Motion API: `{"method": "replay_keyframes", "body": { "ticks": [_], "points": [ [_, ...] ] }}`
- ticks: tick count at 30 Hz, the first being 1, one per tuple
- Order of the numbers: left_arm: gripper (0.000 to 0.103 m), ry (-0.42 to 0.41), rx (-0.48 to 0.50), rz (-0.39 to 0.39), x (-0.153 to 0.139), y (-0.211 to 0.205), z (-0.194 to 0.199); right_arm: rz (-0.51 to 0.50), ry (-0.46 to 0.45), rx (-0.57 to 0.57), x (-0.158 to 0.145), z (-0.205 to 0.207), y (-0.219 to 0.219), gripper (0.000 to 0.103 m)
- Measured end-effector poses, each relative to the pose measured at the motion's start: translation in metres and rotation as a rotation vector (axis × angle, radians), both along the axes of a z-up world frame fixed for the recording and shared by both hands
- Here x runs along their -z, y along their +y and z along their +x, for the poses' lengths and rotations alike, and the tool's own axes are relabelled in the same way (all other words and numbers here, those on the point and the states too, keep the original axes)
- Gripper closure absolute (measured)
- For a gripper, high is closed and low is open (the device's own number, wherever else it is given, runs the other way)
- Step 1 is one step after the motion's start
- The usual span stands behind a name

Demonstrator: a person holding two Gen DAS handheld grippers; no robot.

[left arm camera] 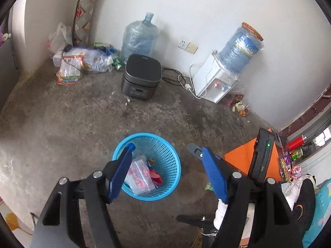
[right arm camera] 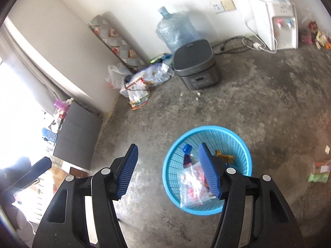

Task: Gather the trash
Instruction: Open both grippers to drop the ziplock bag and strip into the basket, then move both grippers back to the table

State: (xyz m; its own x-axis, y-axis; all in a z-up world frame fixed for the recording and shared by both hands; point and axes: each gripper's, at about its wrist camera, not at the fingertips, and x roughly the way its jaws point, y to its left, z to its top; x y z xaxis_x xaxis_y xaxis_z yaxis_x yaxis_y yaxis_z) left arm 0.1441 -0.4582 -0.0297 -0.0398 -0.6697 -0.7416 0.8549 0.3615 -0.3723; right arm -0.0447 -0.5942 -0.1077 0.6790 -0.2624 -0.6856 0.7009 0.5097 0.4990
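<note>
Two tongs agape | right view only: green wrapper (right arm camera: 318, 176) beside basket (right arm camera: 246, 144)

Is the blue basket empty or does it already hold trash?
Holds trash. The blue basket stands upright with a clear plastic packet and small wrappers inside, well below its rim.

- basket (left arm camera: 165, 155): bright blue lattice, clear packet printed in red and white (left arm camera: 138, 174) inside
- left gripper (left arm camera: 167, 169) and right gripper (right arm camera: 167, 169): black frames, ribbed dark blue pads
- cooker (left arm camera: 142, 76), far: dark grey (black lid)
- dispenser (left arm camera: 213, 82), far right: white, pink and blue taps
- floor (left arm camera: 72, 124): mottled grey concrete
</note>
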Motion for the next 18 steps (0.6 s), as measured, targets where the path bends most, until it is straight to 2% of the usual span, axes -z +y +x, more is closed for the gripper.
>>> {"method": "replay_keyframes", "body": {
  "ticks": [7, 9, 11, 15, 18],
  "points": [
    [0.017, -0.183, -0.161, -0.079, -0.081, 0.126, 0.022, -0.281, -0.101, -0.195, -0.078, 0.028, 0.082, 0.013],
    [0.014, -0.232, -0.226, -0.098, -0.098, 0.168, 0.024, -0.336, -0.148, -0.264, -0.097, 0.035, 0.109, 0.008],
    [0.014, -0.284, -0.284, -0.113, -0.112, 0.21, 0.024, -0.376, -0.188, -0.329, -0.111, 0.041, 0.134, 0.008],
    [0.014, -0.332, -0.407, -0.121, -0.134, 0.289, 0.022, -0.364, -0.257, -0.474, -0.128, 0.053, 0.175, 0.008],
    [0.014, -0.338, -0.503, -0.121, -0.14, 0.342, 0.017, -0.28, -0.274, -0.58, -0.126, 0.067, 0.195, 0.008]
  ]
}}
